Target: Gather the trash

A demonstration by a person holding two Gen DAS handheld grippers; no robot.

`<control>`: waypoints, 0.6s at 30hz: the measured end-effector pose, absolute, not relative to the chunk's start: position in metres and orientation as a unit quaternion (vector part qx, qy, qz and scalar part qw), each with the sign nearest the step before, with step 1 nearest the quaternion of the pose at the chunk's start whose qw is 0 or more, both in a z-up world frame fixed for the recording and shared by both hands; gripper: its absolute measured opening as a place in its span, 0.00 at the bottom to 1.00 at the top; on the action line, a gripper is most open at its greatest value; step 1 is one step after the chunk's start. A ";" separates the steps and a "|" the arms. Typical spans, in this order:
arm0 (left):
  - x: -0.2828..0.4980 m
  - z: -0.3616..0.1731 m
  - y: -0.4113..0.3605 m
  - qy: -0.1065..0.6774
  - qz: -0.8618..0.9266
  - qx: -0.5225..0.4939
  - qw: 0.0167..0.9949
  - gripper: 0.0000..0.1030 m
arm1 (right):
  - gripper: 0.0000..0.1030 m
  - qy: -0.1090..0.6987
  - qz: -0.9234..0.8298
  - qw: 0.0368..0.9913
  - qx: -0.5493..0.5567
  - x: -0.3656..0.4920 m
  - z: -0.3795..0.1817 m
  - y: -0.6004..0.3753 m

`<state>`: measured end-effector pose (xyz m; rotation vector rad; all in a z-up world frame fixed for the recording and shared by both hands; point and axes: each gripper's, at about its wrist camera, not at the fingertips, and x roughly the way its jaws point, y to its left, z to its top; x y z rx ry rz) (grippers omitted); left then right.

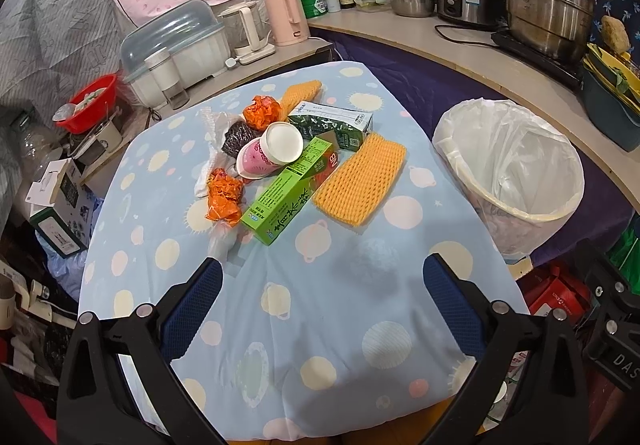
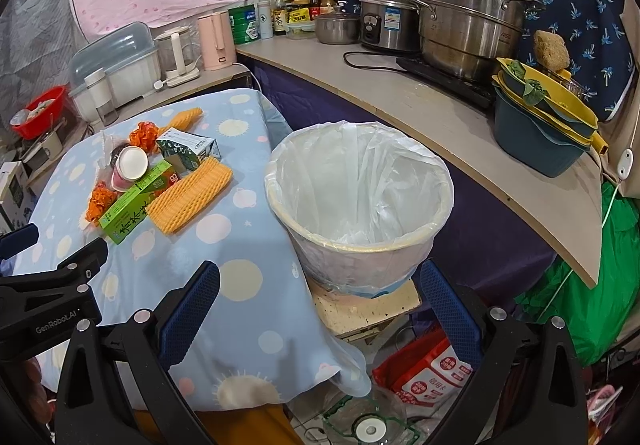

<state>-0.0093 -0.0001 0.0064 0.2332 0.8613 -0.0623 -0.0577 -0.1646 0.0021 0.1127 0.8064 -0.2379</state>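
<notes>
A heap of trash lies on the blue-clothed table (image 1: 304, 309): a green carton (image 1: 286, 195), a pink paper cup (image 1: 270, 153), a dark green milk box (image 1: 334, 125), orange foam netting (image 1: 360, 179), two crumpled orange wrappers (image 1: 223, 199) and a dark wrapper (image 1: 237, 137). A white-lined trash bin (image 2: 360, 205) stands right of the table, also in the left wrist view (image 1: 510, 173). My left gripper (image 1: 322, 273) is open and empty over the near table. My right gripper (image 2: 320, 277) is open and empty in front of the bin.
A counter (image 2: 400, 97) runs behind with steel pots (image 2: 472, 21), a rice cooker (image 2: 388, 21), bottles, a pink kettle (image 1: 285, 15) and a lidded dish rack (image 1: 176, 45). A red bowl (image 1: 94, 101) and boxes sit left of the table. Bags lie on the floor under the bin.
</notes>
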 end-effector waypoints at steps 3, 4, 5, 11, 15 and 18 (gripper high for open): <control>-0.010 0.008 0.001 0.416 -0.029 0.112 0.902 0.93 | 0.94 0.390 -0.114 0.912 0.054 -0.058 0.003 -0.164; -0.010 0.009 0.001 0.415 -0.029 0.112 0.902 0.93 | 0.94 0.390 -0.113 0.912 0.054 -0.058 0.004 -0.165; -0.010 0.008 0.001 0.416 -0.029 0.112 0.902 0.93 | 0.94 0.389 -0.113 0.913 0.054 -0.059 0.004 -0.164; -0.011 0.009 0.001 0.415 -0.030 0.113 0.902 0.93 | 0.94 0.388 -0.112 0.913 0.052 -0.058 0.005 -0.164; -0.012 0.011 0.001 0.414 -0.030 0.114 0.903 0.93 | 0.94 0.388 -0.112 0.913 0.052 -0.059 0.005 -0.164; -0.013 0.011 0.001 0.413 -0.029 0.113 0.903 0.93 | 0.94 0.388 -0.111 0.913 0.052 -0.059 0.005 -0.164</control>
